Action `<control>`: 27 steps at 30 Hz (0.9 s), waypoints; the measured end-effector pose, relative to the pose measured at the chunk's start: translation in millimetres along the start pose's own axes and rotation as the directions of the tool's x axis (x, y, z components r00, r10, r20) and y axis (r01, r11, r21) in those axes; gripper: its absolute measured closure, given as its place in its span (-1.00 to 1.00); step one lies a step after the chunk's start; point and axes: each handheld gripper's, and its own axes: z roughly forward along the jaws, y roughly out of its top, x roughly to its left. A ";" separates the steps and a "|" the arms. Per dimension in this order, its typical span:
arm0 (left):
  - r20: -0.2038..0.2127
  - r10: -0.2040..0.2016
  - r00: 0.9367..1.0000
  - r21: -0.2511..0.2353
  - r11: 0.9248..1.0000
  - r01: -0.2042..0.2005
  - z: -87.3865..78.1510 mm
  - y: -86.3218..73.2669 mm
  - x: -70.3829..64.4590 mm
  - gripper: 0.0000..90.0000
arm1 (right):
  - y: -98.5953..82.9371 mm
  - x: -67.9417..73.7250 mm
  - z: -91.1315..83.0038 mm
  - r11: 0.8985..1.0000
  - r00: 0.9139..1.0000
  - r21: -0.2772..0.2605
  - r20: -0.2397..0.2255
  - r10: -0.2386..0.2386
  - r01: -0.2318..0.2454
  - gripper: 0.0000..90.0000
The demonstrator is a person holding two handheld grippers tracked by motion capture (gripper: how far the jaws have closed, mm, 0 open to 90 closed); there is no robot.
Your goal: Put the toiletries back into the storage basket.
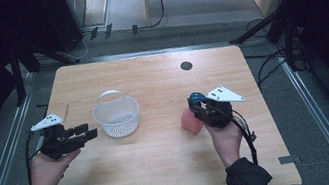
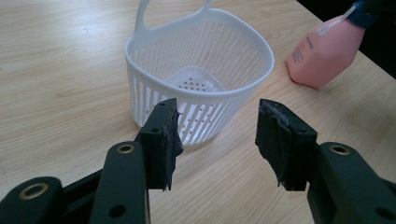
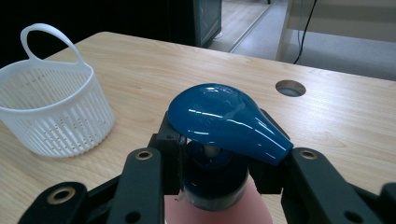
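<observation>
A white slotted plastic basket (image 1: 116, 115) with a loop handle stands empty on the wooden table, also seen in the left gripper view as the basket (image 2: 201, 84) and in the right gripper view as the basket (image 3: 51, 116). A pink pump bottle (image 1: 190, 119) with a blue pump head (image 3: 224, 119) is right of the basket. My right gripper (image 1: 199, 106) is shut on the bottle's neck, just under the pump head. My left gripper (image 1: 89, 132) is open, left of the basket, with nothing between its jaws. The left gripper view shows the gripper (image 2: 215, 140) pointing at the basket's near wall.
The light wooden table (image 1: 166, 173) has a round cable hole (image 1: 186, 66) at the back right. Black stands and cables flank the table on the grey floor. Bare tabletop lies in front of the basket and the bottle.
</observation>
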 end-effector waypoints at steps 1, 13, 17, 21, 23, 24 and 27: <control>0.000 0.001 1.000 0.001 1.000 -0.001 0.1 0.0 0.0 0.09 | 0.2 -0.5 0.0 1.000 1.000 0.001 -0.004 0.002 -0.002 0.41; -0.001 -0.004 1.000 0.001 1.000 0.004 -0.6 -0.2 1.0 0.09 | 2.3 -3.6 -1.4 1.000 0.999 -0.017 -0.035 -0.018 0.018 0.62; -0.002 -0.005 1.000 0.001 1.000 0.005 -0.1 -0.3 0.7 0.09 | 2.7 -5.6 -1.8 1.000 0.999 -0.015 -0.043 -0.015 0.015 0.62; 0.000 -0.004 1.000 0.002 1.000 0.004 -0.4 -0.2 1.0 0.09 | 3.1 -6.0 -1.8 1.000 0.999 -0.012 -0.044 -0.017 0.017 0.62; 0.000 -0.005 1.000 0.001 1.000 0.005 -0.5 -0.3 1.3 0.09 | 3.8 -6.2 -2.0 1.000 0.999 -0.007 -0.046 -0.016 0.016 0.62; -0.001 -0.004 1.000 0.001 1.000 0.004 -0.6 -0.3 1.4 0.09 | 4.5 -6.3 -1.9 1.000 0.999 -0.003 -0.047 -0.016 0.016 0.62; -0.001 -0.004 1.000 0.002 1.000 0.004 -0.6 -0.3 1.5 0.09 | 5.2 -6.3 -1.6 1.000 0.999 0.000 -0.050 -0.019 0.019 0.63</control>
